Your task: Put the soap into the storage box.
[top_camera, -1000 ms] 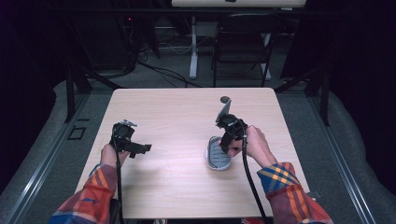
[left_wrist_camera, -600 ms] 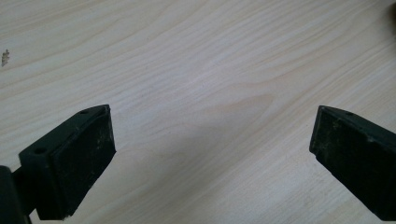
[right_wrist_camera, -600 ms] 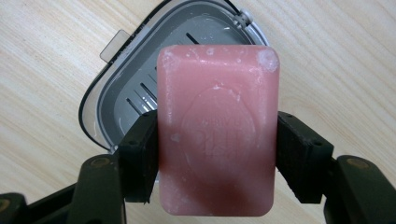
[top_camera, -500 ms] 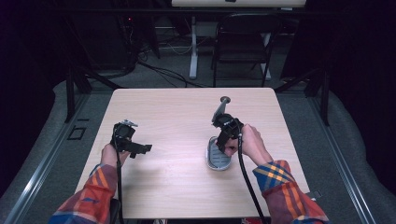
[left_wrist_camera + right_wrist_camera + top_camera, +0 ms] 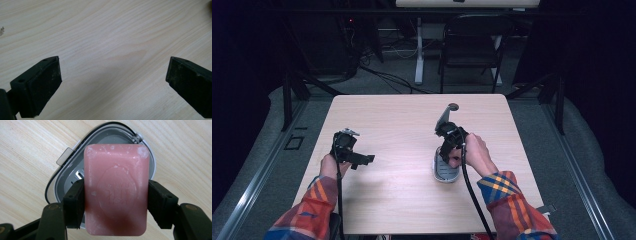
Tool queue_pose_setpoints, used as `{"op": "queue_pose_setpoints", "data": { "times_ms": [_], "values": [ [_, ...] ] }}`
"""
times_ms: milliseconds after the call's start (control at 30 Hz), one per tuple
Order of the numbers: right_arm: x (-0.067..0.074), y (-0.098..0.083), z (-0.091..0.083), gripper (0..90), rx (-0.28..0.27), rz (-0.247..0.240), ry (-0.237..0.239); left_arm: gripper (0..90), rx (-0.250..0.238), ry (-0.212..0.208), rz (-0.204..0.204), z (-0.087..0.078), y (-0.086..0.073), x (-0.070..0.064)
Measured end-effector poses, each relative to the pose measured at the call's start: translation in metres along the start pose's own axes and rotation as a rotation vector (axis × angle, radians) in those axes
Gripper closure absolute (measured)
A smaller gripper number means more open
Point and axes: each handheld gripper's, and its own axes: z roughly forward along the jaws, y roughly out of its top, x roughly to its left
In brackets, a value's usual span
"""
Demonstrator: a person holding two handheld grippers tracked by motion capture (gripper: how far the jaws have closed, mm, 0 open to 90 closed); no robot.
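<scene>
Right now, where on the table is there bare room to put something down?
The table is bare across its far half, between the left gripper and the soap dish, and along the near edge. It is crowded only right of centre: the right gripper holds the pink soap over the dish, and a grey lid lies just beyond.

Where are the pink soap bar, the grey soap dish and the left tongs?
pink soap bar (image 5: 116, 190), right gripper view, embossed face.
grey soap dish (image 5: 147, 150), right gripper view, rim.
left tongs (image 5: 112, 82), left gripper view, between the open tips.
</scene>
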Motion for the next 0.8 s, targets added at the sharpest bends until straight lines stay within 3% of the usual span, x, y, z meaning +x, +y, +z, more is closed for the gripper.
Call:
{"op": "queue_pose_setpoints", "data": {
  "times_ms": [333, 400, 433, 500, 533, 567, 667, 700, 800],
  "values": [
    [0.002, 0.006, 0.006, 37.1, 0.017, 0.043, 0.008, 0.1, -0.001, 0.000, 0.001, 0.000, 0.000, 0.000],
    [0.003, 0.006, 0.008, 37.1, -0.005, 0.073, 0.005, 0.1, -0.002, -0.002, 0.000, -0.001, 0.000, 0.001],
    [0.002, 0.007, 0.007, 37.0, 0.017, 0.062, 0.003, 0.1, -0.001, -0.003, 0.000, -0.001, 0.000, 0.001],
    [0.003, 0.006, 0.011, 37.0, 0.026, 0.095, 0.005, 0.1, -0.001, -0.003, 0.000, -0.001, 0.000, 0.001],
    [0.002, 0.007, 0.011, 36.9, 0.056, 0.085, 0.002, 0.1, -0.002, -0.003, 0.001, -0.001, 0.000, 0.001],
    [0.003, 0.006, 0.013, 36.9, 0.039, 0.102, 0.011, 0.1, -0.002, -0.003, 0.000, -0.001, 0.000, 0.001],
    [0.002, 0.005, 0.012, 35.2, 0.055, 0.096, 0.022, 0.1, 0.001, -0.005, -0.004, 0.000, 0.000, 0.001],
    [0.004, 0.003, 0.011, 35.2, 0.027, 0.114, 0.029, 0.1, 0.002, -0.005, -0.005, 0.000, 0.000, 0.001],
    [0.003, 0.000, 0.004, 35.9, 0.027, 0.091, 0.038, 0.1, 0.005, -0.005, -0.002, 0.000, 0.001, 0.000]
  ]
}}
